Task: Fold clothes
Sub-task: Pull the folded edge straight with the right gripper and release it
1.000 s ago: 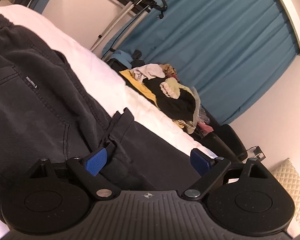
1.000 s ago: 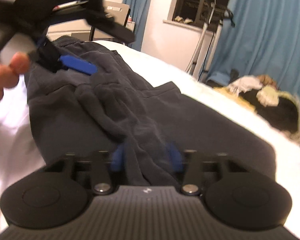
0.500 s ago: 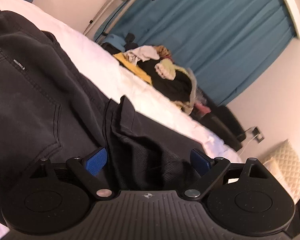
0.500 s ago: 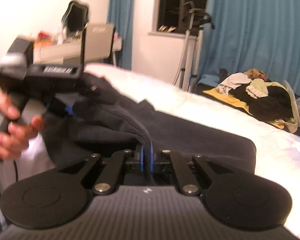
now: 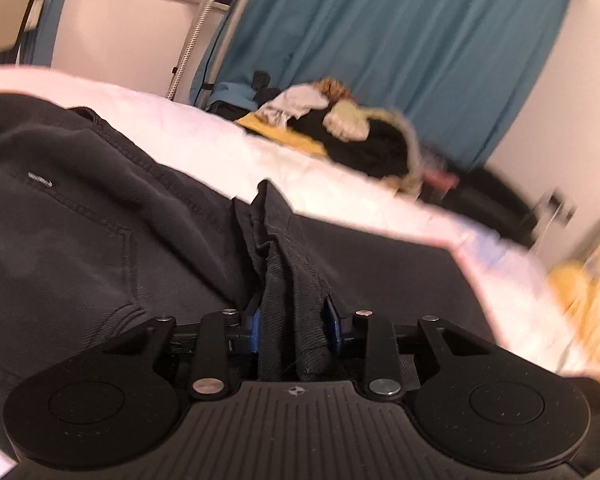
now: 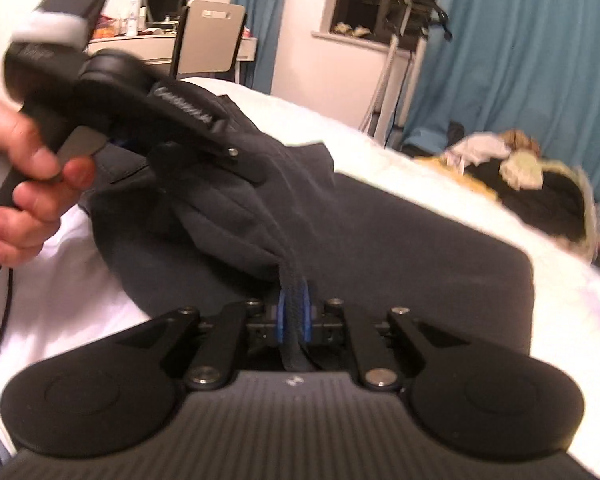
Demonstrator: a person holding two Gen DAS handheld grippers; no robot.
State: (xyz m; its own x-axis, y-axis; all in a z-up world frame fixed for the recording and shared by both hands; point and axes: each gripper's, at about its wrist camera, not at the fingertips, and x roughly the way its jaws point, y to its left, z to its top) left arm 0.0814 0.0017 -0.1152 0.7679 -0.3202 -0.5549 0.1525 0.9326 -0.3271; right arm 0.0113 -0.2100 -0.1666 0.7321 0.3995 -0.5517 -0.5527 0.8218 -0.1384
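Dark grey trousers (image 5: pixel 100 216) with a stitched pocket lie spread on a white bed (image 5: pixel 204 140). The jaws of my left gripper (image 5: pixel 294 318) are closing, and a bunched fold of the trousers fills the gap between the blue pads (image 5: pixel 256 322), which press on it. My right gripper (image 6: pixel 294 316) is shut on a thin seam edge of the same trousers (image 6: pixel 400 240), with the cloth drawn taut up from it. In the right wrist view a hand (image 6: pixel 24 184) holds the left gripper (image 6: pixel 244 164) at upper left, its fingertips buried in lifted cloth.
A pile of mixed clothes (image 5: pixel 352 136) lies beyond the bed's far edge, below a blue curtain (image 5: pixel 420 40). A metal stand (image 5: pixel 192 40) is by the window. A chair (image 6: pixel 210 40) and a desk stand at the back left. White sheet shows around the trousers.
My left jaws went from wide apart to closed on a bunch of trouser cloth, and the left view rolled. My right gripper shut on the seam and the cloth rose between both grippers.
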